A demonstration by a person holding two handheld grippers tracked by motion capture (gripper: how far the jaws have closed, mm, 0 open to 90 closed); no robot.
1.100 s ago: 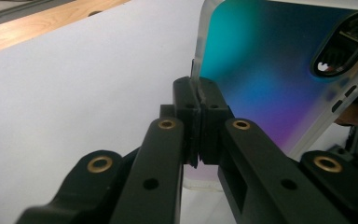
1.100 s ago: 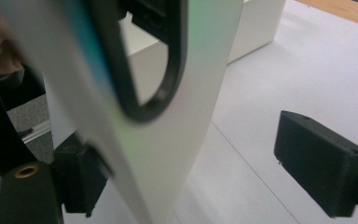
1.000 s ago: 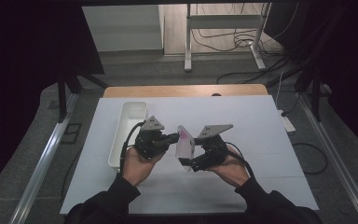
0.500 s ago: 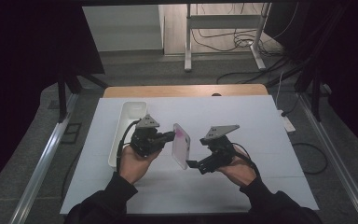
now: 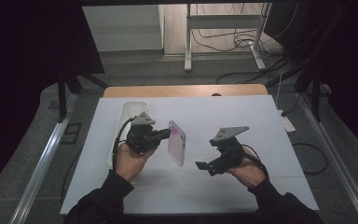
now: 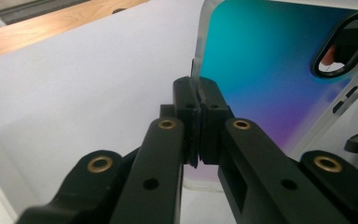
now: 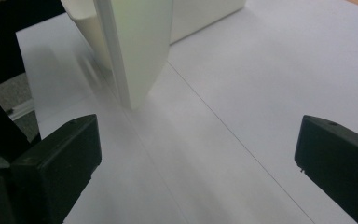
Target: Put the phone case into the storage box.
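While I hold both tongs over the white table (image 5: 270,121):
Left gripper (image 5: 164,134): pinching the phone case (image 5: 176,142) by its edge — frame centre, raised, tilted.
Right gripper (image 5: 204,166): jaws spread wide — lower right, apart from case.
White tray (image 5: 130,111): upper left.

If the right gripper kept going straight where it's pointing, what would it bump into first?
Probably the phone case that the left gripper holds by its edge. The right gripper, jaws wide open, points at it, with only bare white table between. The white tray lies behind it, though depth is unclear.
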